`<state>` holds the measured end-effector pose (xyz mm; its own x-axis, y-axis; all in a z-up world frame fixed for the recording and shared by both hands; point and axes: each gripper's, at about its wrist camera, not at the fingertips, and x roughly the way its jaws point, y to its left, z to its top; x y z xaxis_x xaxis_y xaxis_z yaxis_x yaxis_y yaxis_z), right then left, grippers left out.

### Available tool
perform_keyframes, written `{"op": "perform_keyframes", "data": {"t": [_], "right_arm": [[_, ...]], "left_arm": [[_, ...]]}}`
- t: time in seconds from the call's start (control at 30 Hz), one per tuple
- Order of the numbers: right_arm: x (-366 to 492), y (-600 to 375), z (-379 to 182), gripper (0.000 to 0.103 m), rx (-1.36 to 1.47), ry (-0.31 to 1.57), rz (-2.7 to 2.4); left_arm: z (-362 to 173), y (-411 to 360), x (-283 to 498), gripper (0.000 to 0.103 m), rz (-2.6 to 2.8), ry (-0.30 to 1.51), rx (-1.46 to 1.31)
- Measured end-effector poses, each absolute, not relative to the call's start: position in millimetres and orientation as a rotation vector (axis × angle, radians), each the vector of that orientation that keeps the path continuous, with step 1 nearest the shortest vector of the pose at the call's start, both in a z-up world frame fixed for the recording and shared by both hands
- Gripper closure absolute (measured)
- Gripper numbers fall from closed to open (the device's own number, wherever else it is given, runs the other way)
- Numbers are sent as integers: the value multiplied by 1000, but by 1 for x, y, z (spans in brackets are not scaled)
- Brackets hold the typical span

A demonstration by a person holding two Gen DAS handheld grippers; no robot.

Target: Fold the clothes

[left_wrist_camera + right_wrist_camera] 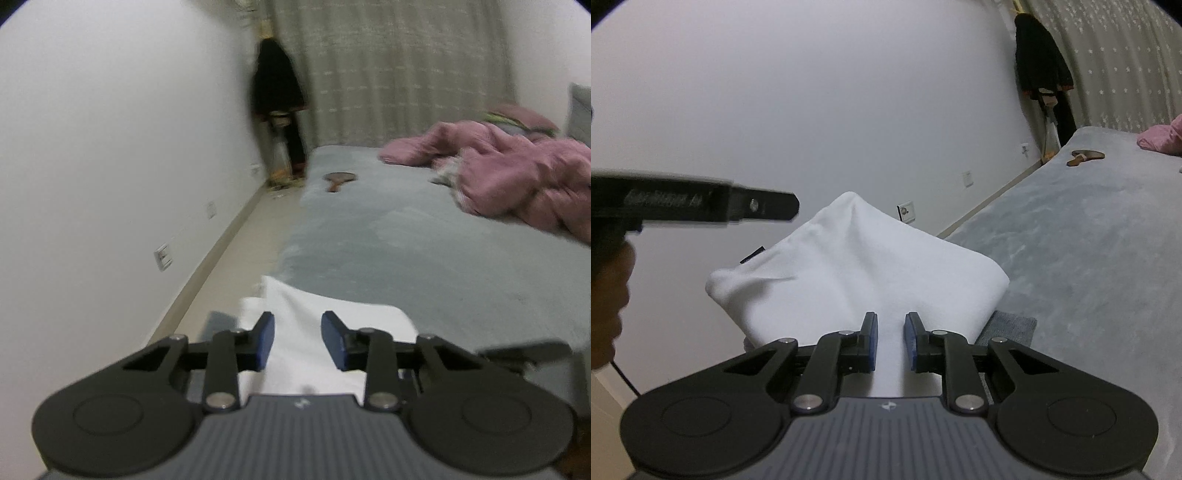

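Note:
A white garment (pixel 857 266) is bunched into a raised, tent-like heap at the near edge of the grey bed (pixel 1089 240). My right gripper (pixel 890 332) is shut on its near side, the blue pads pressing white cloth between them. My left gripper (pixel 297 332) hovers over the same garment (pixel 362 321) with its pads a little apart, and cloth shows in the gap below them. In the right wrist view, the left gripper (pixel 790 206) is side-on. Its tip is bare and stands left of the garment's peak, with a hand (pixel 609 295) behind it.
A pink quilt (pixel 517 177) is heaped at the far right of the bed, with a wooden hand mirror (pixel 340 179) near the bed's far left edge. A strip of floor (pixel 236 258) runs along the white wall, which has sockets (pixel 162 256). A dark coat (pixel 277 81) hangs by the curtain. A grey cloth (pixel 1015 325) lies under the garment.

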<state>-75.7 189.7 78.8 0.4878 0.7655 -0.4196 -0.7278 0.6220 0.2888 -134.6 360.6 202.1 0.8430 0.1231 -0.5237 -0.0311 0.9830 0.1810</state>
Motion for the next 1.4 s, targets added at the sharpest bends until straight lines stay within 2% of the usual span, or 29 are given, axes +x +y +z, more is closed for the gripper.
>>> {"op": "perform_keyframes", "data": {"t": [0.13, 0.3, 0.7, 1.3, 1.4], "right_arm": [[-74, 189, 80, 84, 77, 556, 916], [-75, 189, 80, 84, 61, 555, 921], [-70, 189, 77, 85, 61, 558, 959], [-9, 222, 96, 89, 140, 632, 934], [4, 230, 88, 93, 154, 677, 918]], "left_arm": [[185, 352, -133, 87, 88, 579, 219], [160, 359, -122, 88, 141, 637, 240], [137, 365, -118, 89, 195, 627, 194], [132, 361, -122, 91, 205, 614, 215], [131, 361, -120, 91, 204, 613, 212]]}}
